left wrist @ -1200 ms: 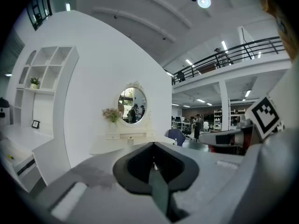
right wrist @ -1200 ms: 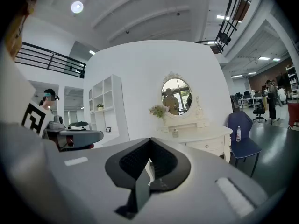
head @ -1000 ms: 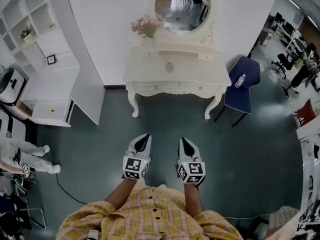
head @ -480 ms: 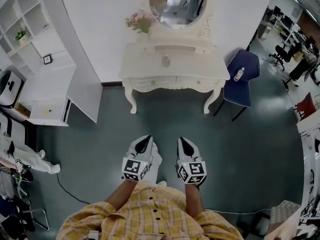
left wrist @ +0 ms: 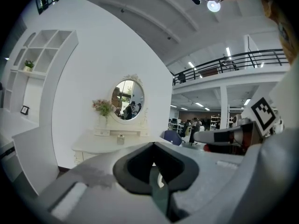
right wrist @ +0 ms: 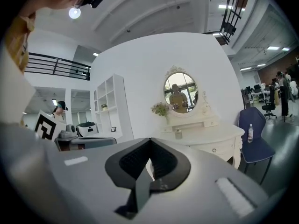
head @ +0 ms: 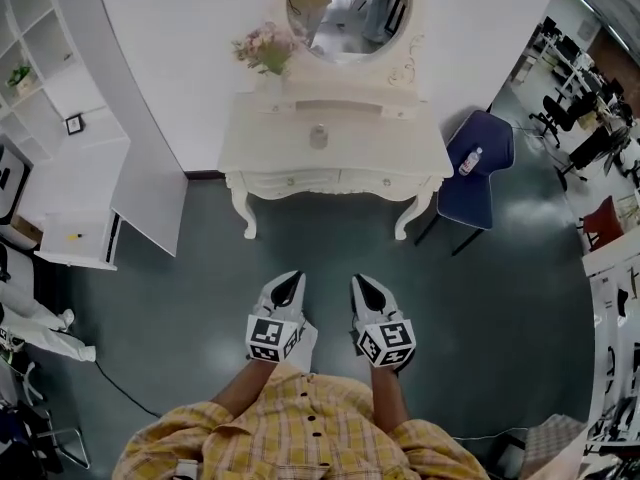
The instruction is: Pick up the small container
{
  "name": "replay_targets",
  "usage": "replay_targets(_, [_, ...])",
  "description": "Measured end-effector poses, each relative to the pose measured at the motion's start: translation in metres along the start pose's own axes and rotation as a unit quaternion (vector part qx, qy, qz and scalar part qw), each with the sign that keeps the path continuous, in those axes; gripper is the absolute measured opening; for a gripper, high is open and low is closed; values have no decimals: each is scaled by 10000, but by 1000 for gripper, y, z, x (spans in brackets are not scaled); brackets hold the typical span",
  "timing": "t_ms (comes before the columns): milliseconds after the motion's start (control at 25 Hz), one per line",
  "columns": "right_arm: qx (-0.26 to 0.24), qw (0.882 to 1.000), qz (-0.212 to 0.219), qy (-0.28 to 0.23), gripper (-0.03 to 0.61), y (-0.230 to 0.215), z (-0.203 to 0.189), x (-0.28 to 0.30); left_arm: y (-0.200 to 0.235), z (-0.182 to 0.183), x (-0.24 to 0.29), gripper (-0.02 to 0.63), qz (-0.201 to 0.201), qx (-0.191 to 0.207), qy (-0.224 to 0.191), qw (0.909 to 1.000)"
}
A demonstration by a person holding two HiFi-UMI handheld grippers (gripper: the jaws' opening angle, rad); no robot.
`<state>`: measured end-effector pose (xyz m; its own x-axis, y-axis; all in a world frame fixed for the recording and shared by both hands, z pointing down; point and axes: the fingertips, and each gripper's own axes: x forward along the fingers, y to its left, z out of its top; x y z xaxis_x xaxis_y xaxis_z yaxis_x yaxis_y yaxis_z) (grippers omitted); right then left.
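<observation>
at the far left i see a white shelf unit (head: 70,138) against the wall. next comes a white dressing table (head: 270,146) with curved legs. a vase of pink flowers (head: 262,48) stands on its back left corner, and an oval mirror (head: 345,3) rises above it. the small container (head: 318,136) stands upright near the middle of the table top, just in front of the mirror's base and well apart from both grippers. nearer to me, over the dark floor (head: 180,318), my left gripper (head: 289,280) points toward the table, its jaws pressed together with nothing between them. just beside it, my right gripper (head: 363,284) points the same way, its jaws likewise closed and empty. to the right of the table stands a blue chair (head: 495,138) with a clear bottle (head: 466,160) on its seat.
</observation>
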<state>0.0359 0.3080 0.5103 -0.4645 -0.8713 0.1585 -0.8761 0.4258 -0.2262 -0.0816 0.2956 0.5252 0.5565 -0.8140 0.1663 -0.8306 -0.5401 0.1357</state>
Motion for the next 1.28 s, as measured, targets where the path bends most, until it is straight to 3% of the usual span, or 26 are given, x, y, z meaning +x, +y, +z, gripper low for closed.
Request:
replay_targets(640, [-119, 9999, -109, 3, 2, -82, 68, 146, 84, 66, 152, 0, 40, 78, -87, 9999])
replay_targets(1280, [-97, 9996, -256, 56, 2, -129, 82, 243, 141, 77, 241, 0, -32, 94, 57, 9999])
